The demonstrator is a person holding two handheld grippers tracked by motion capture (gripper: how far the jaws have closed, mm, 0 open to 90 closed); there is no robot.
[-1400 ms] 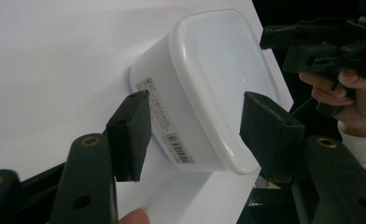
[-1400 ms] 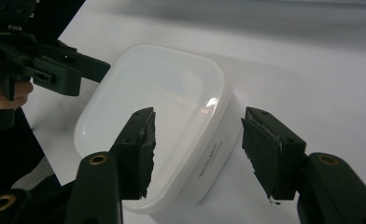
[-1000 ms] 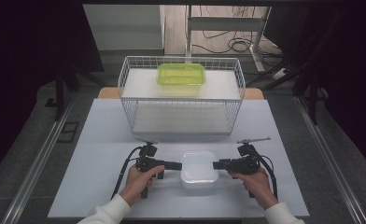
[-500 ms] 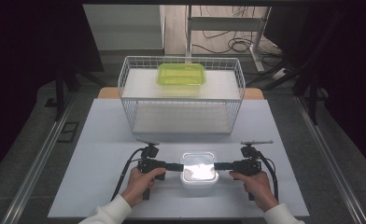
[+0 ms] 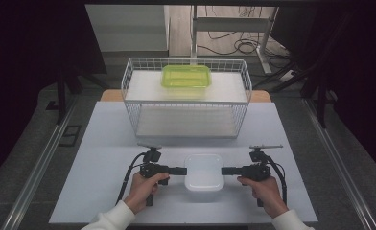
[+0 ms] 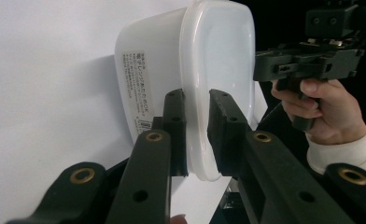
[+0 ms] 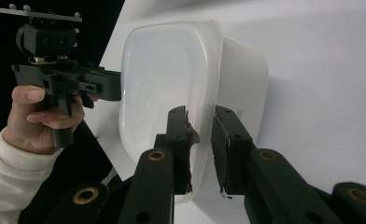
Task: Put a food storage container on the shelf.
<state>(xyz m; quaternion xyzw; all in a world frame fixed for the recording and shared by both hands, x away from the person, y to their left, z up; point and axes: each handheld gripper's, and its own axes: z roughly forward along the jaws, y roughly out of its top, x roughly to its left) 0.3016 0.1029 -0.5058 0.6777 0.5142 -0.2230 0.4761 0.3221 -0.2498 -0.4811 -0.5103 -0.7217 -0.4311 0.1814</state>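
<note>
Black matte left gripper (image 5: 180, 170), jaws just closing, now pinching left rim of white container (image 5: 204, 171); rim edge seen between pads in left gripper view (image 6: 197, 135). Black right gripper (image 5: 226, 170) likewise just closing, clamped on opposite rim; pad rubber frayed in right gripper view (image 7: 200, 140). Container translucent white plastic, rounded-rectangle, smooth lid with raised lip, printed label on side wall (image 6: 137, 93); sits on table (image 5: 104, 143) near front edge, centred between both hands. Left hand (image 5: 143, 189) and right hand (image 5: 267, 191) wrapped round handles, cream knit sleeves. Table top flat matte white. Further back, white wire basket (image 5: 133, 91), open grid, boxy, holding lime-green translucent container (image 5: 186, 76), rounded corners
</note>
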